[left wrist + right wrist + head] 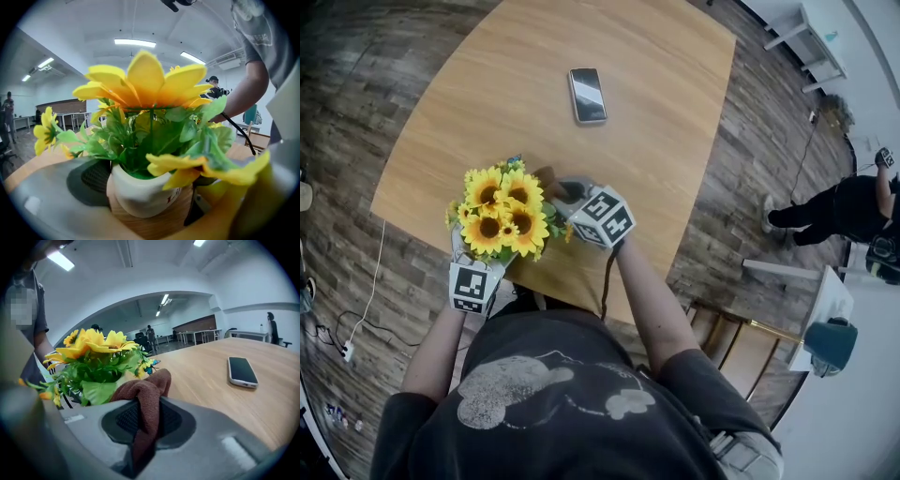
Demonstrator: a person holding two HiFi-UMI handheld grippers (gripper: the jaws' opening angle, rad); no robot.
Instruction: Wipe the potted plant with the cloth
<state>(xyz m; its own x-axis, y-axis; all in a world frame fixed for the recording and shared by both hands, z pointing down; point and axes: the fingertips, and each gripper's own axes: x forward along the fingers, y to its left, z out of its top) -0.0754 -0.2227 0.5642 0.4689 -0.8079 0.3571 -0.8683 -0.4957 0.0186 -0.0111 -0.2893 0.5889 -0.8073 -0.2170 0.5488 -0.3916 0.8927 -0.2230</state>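
Observation:
A white pot (138, 194) of yellow sunflowers (502, 214) stands near the front edge of the wooden table (666, 141). My left gripper (478, 267) reaches in under the blooms from the front. In the left gripper view the pot sits between its widely spread jaws (152, 208); the left pad (91, 178) lies against the pot, and leaves hide the right one. My right gripper (570, 193) is just right of the plant, shut on a brown cloth (146, 389) that bulges out past its jaws (149, 405) close to the leaves (101, 390).
A phone (587, 95) lies face up farther back on the table (262, 399). A person (839, 208) stands on the wood floor at the right, near a teal stool (832, 342). A white cable (366, 300) trails on the floor at the left.

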